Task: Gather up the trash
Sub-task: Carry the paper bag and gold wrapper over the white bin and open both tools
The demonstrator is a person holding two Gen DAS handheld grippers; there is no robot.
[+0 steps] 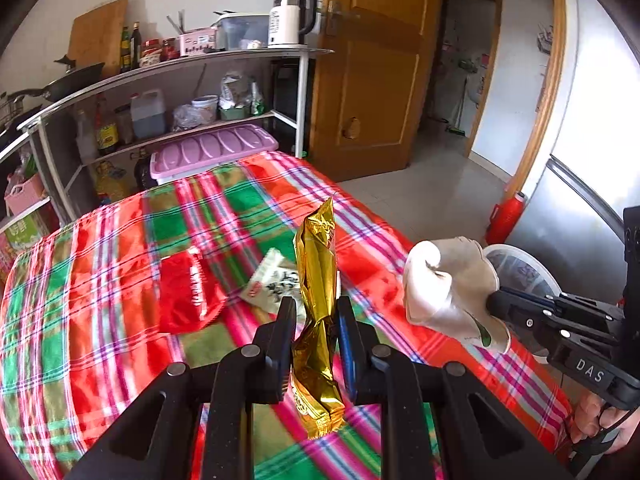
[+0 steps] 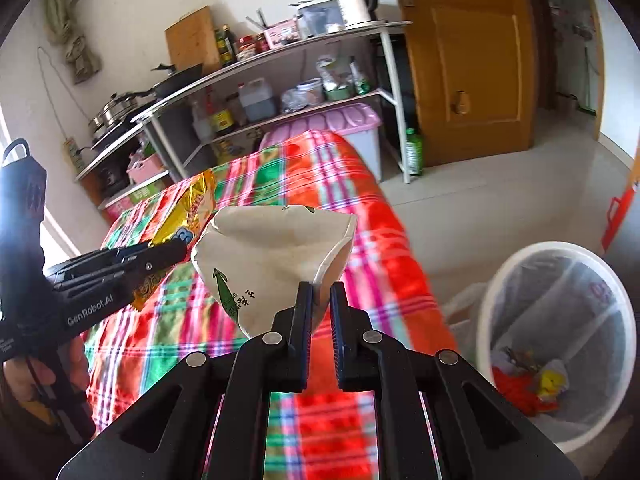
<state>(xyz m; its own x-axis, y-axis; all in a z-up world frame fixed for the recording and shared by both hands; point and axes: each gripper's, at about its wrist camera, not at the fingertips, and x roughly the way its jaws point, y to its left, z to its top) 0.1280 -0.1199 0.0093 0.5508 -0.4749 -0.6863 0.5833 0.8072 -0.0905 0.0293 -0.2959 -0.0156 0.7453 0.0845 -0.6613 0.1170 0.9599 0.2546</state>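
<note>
The gold wrapper (image 1: pixel 318 320) stands upright, clamped in the left hand-held gripper (image 1: pixel 316 312); the crumpled paper cup (image 2: pixel 272 256) is pinched by the right hand-held gripper (image 2: pixel 320 304). The bin (image 2: pixel 500 280) sits lower right, probably nearer the right.

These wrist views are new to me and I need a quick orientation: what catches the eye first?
A gold wrapper stands between the left gripper's jaws. A white wrapper is pinched in the right gripper. Below lies a bright plaid cloth; a white bin sits at right.
</note>
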